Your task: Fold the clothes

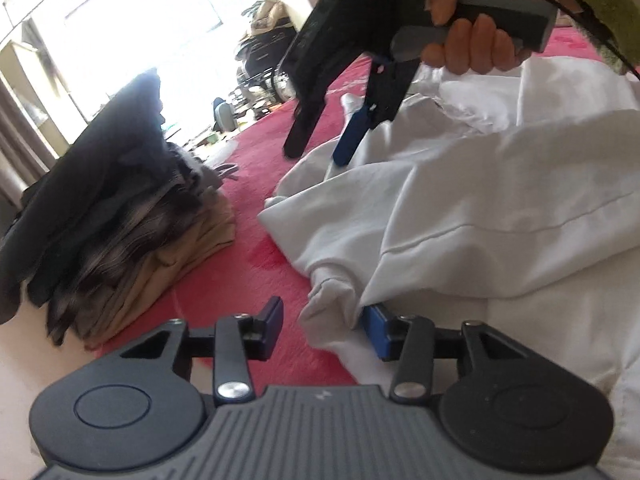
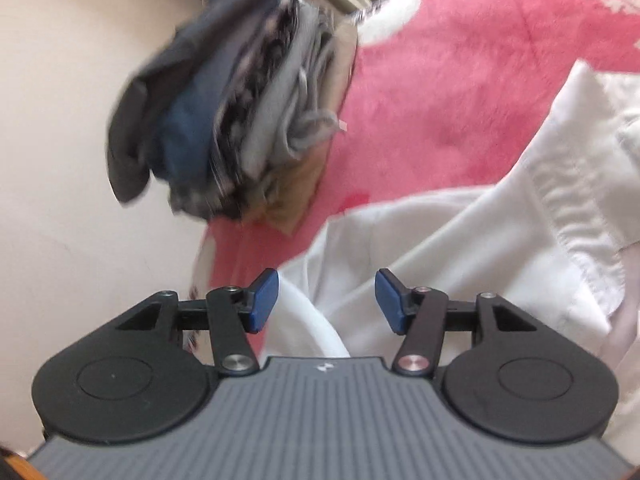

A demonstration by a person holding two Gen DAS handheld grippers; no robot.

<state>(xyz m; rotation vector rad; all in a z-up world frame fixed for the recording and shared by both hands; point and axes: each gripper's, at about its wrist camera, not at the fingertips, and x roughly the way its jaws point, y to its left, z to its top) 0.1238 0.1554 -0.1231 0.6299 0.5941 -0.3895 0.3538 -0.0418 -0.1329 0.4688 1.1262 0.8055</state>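
White garment between both half-open tongs.

Left gripper fingers parted, right gripper fingers parted

Blown-out window glare, motion blur, fisheye-bent edges.

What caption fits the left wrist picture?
Open left gripper beside crumpled white cotton shirt on pink fleece blanket.
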